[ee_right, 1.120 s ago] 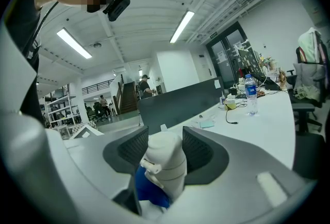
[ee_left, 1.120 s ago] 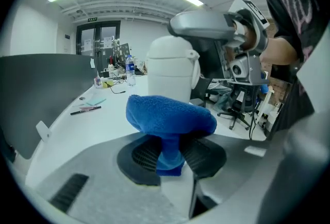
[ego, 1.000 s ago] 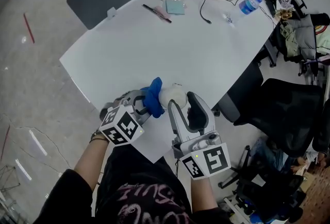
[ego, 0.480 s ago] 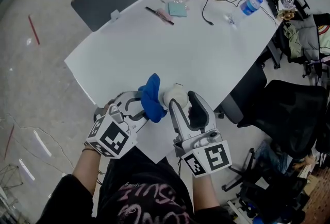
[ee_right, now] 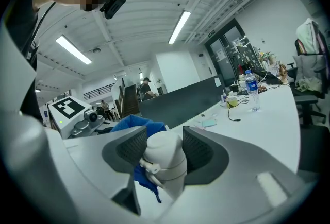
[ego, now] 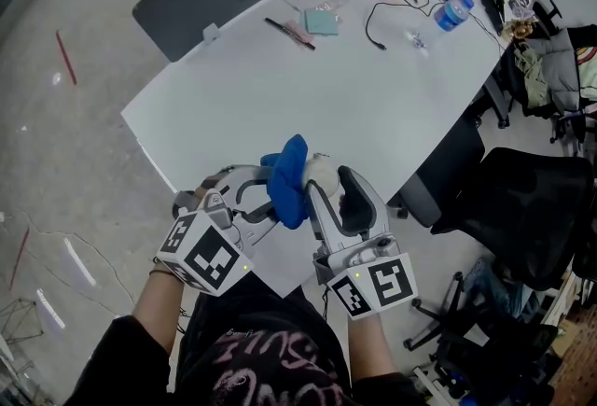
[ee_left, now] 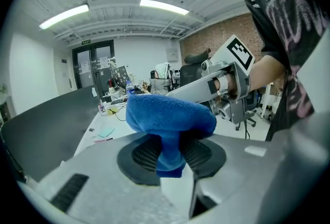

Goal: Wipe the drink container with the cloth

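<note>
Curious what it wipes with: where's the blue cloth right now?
Head view, bottom centre: the blue cloth is pinched by the left gripper, against the white drink container's left side.

- The cloth [ego: 291,178] is a plain bright blue.
- The drink container [ego: 322,173] is a plain off-white.
- The left tool [ee_left: 172,152] is light grey, with black ribbed pads [ee_left: 142,153]. Its cube [ego: 207,250] bears black-and-white square markers.
- The bench [ego: 280,87] is plain white.
- The floor [ego: 56,161] is mottled pale grey, with a thin red line [ego: 64,57] on it.
- The notepad [ego: 320,21] is pale teal.
- The bottle [ego: 451,12] is clear with a blue label.
- The chair [ego: 522,199] is black.
- The person's shirt [ego: 261,357] is black with a pink print.
</note>
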Tool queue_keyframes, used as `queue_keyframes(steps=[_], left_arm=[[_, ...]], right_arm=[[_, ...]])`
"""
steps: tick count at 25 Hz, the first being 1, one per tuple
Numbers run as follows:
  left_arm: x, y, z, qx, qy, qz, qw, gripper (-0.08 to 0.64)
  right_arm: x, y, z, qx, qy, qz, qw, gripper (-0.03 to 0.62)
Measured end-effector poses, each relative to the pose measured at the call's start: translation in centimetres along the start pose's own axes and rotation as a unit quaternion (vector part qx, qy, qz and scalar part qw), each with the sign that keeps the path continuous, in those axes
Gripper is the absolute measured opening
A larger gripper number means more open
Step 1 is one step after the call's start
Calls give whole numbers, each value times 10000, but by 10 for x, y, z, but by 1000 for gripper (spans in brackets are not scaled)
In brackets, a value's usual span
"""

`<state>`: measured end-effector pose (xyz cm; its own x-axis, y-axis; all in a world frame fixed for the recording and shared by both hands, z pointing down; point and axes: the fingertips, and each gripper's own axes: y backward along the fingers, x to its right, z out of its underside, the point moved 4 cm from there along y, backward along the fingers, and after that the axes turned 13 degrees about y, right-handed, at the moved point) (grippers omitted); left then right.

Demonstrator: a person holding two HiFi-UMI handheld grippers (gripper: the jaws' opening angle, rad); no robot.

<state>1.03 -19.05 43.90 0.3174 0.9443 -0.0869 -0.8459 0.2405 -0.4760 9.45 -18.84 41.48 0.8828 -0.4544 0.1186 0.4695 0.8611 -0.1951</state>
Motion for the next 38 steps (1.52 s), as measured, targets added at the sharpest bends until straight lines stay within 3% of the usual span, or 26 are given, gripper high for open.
queue_keyframes(steps=[11, 21, 27, 32, 38], left_arm=[[-6, -17, 27, -149, 389, 81, 9991, 104], [-17, -51, 87, -845, 688, 85, 9940, 104], [-19, -65, 105, -1281, 554, 93, 9902, 104], [-19, -55, 97, -1066, 736, 53, 9916, 104], [-20, -19, 54, -479, 664, -81, 9966, 104]], right_arm=[[1, 0, -2, 4, -30, 32, 10000, 216], [-1, -3, -2, -37, -54, 37, 10000, 216], [0, -2, 0, -28, -84, 32, 10000, 219], [0, -2, -1, -42, -84, -16, 10000, 222], [1, -2, 2, -36, -86, -49, 9999, 224]])
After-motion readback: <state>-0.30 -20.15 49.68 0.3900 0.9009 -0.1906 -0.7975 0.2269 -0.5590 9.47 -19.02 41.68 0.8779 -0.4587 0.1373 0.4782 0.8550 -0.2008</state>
